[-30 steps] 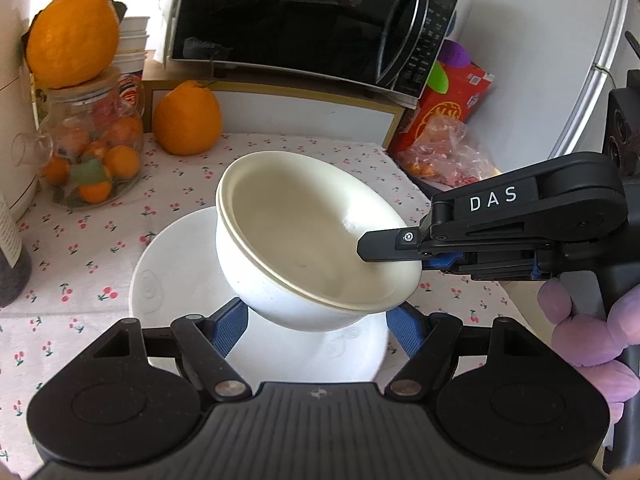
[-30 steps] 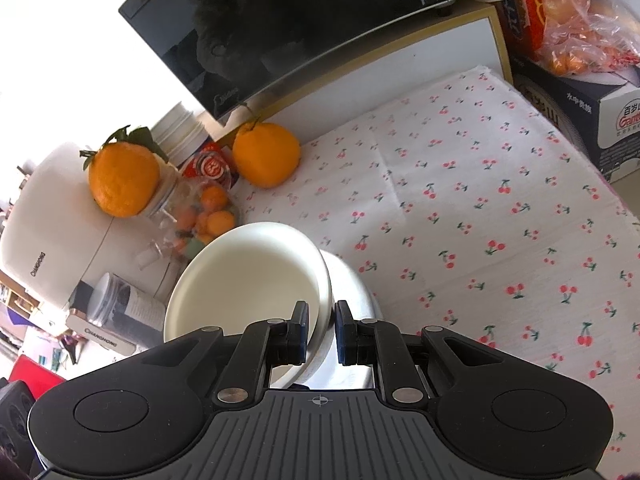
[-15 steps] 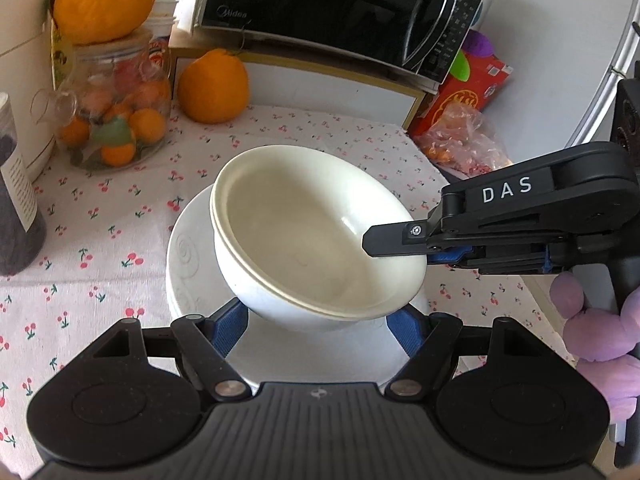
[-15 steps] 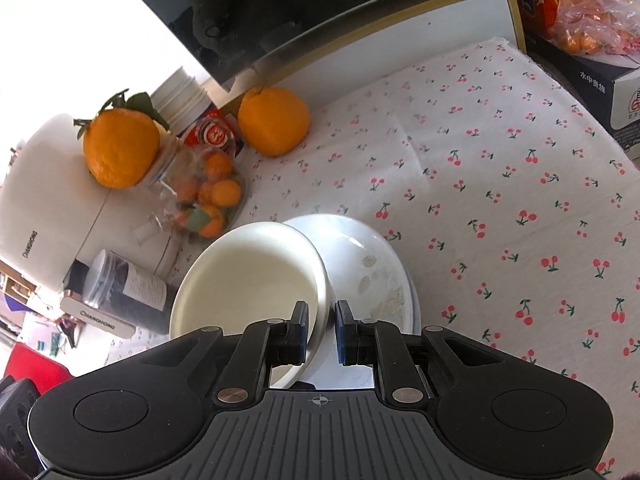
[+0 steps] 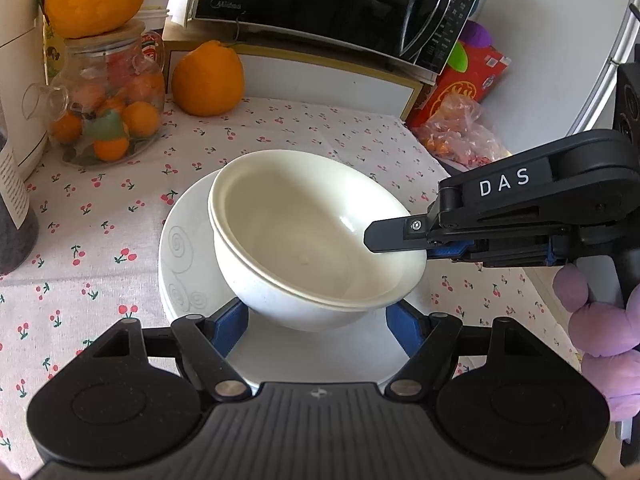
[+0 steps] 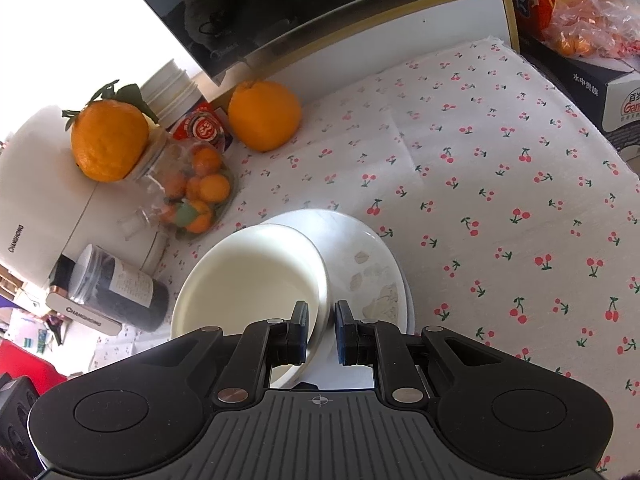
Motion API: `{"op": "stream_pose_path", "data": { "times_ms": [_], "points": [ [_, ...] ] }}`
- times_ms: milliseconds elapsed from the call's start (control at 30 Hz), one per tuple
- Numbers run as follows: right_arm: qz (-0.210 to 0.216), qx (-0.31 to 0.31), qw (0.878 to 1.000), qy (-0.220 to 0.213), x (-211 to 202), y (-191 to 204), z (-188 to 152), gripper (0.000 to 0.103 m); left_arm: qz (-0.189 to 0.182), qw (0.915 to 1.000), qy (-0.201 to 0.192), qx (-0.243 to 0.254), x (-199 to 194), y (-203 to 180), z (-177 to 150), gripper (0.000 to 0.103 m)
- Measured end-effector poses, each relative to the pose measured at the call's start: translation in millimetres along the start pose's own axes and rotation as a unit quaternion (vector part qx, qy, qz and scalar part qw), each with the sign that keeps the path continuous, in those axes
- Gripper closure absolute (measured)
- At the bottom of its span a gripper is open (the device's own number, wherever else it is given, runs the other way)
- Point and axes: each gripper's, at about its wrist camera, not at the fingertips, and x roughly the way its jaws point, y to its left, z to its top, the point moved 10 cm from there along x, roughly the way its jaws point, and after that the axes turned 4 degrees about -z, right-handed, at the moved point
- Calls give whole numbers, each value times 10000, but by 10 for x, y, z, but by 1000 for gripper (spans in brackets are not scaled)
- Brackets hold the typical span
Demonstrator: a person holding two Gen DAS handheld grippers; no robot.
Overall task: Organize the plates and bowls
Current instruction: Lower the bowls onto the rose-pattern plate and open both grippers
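The right gripper (image 6: pixel 321 320) pinches the tilted white bowl's (image 5: pixel 304 236) rim over the plate (image 5: pixel 180 256). The left gripper (image 5: pixel 318 322) is spread wide beside the bowl.

Cream bowls (image 5: pixel 316 236), two nested, tilted toward the left, rim pinched at the right edge, base low over a white plate (image 5: pixel 180 256). Plate flat on the cherry-print cloth, faint swirl motifs on its rim, pale patches across its surface. Bowls glossy inside, speckled outside, covering much of the plate's middle.
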Motion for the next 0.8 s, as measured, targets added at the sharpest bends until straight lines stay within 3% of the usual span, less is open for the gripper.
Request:
{"op": "stream_pose_path", "data": {
  "times_ms": [333,500,800],
  "points": [
    [-8,-87,9999,-70,-27,20,14,86,45,9999,-3,93,14,3,10,31],
    [-25,-212,9997,-118,-47,36,21,86,35,9999,12,109,18,-6,8,24],
    [56,-178,9996,-199,-77,43,39,59,97,9999,-12,108,-9,4,37,11]
  ]
}}
